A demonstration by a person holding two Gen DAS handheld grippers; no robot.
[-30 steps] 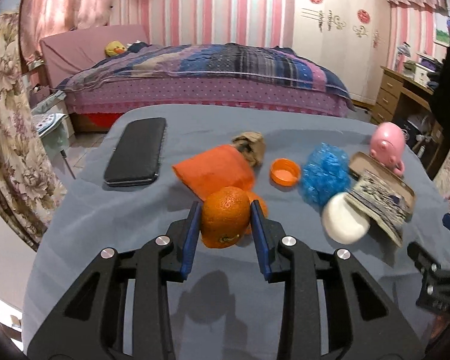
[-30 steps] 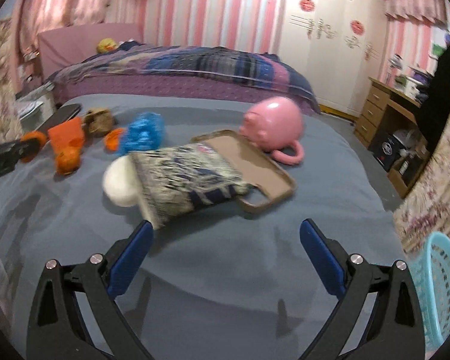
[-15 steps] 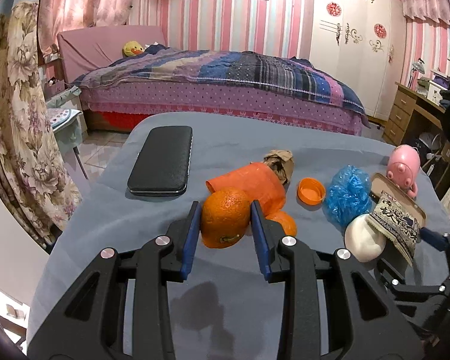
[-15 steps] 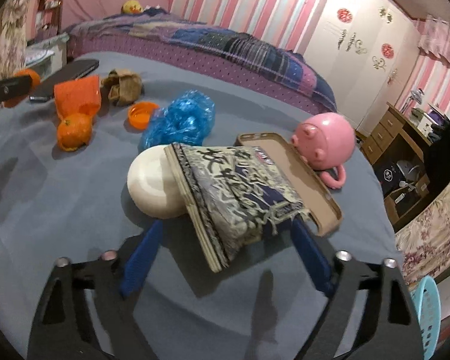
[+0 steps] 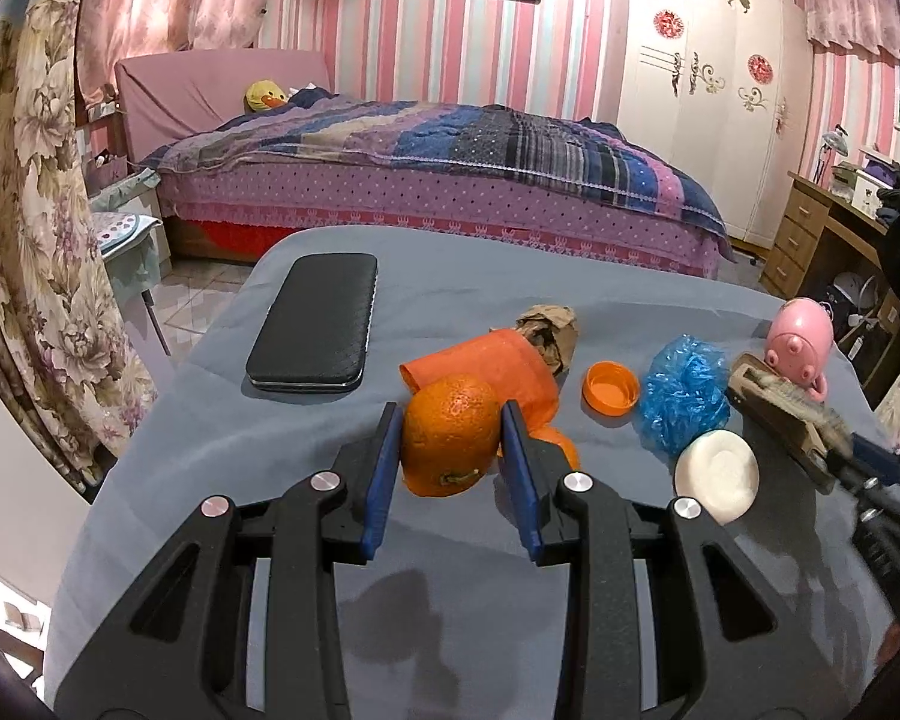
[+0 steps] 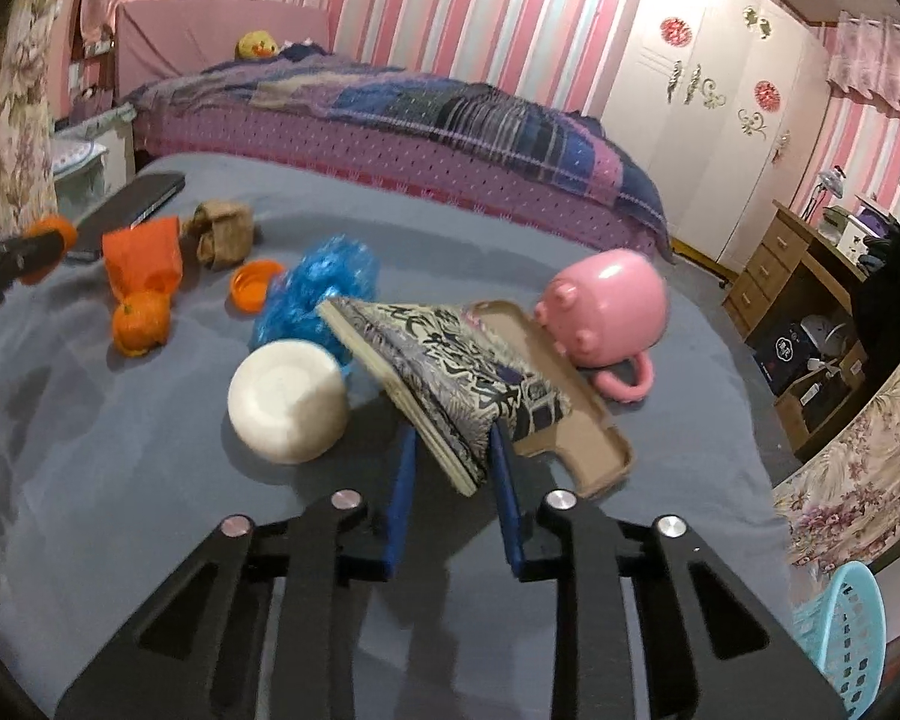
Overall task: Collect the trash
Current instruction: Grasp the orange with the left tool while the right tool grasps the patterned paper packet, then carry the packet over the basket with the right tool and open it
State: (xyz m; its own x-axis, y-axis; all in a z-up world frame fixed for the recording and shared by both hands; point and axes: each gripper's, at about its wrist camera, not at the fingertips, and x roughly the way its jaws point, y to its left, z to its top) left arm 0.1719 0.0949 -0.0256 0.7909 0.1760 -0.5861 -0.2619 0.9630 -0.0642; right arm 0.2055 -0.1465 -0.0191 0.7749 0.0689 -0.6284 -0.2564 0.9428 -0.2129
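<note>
My left gripper (image 5: 452,441) is shut on an orange (image 5: 450,435) and holds it above the grey table (image 5: 222,450). My right gripper (image 6: 452,461) is shut on a patterned book (image 6: 444,372), lifting one end of it. A second orange (image 6: 140,322) lies on the table beside an orange bag (image 5: 486,369), a crumpled brown paper (image 5: 549,330), an orange cap (image 5: 610,387) and a crumpled blue plastic bag (image 5: 684,396). The left gripper with its orange also shows at the left edge of the right wrist view (image 6: 51,237).
A black case (image 5: 315,330) lies at the table's far left. A white round bowl (image 6: 288,399), a tan phone case (image 6: 570,414) and a pink pig mug (image 6: 606,312) sit around the book. A light blue basket (image 6: 846,642) stands on the floor at the right.
My right gripper moved forward to the book and shut on it, tilting it up. My left gripper rose a little with the orange.
</note>
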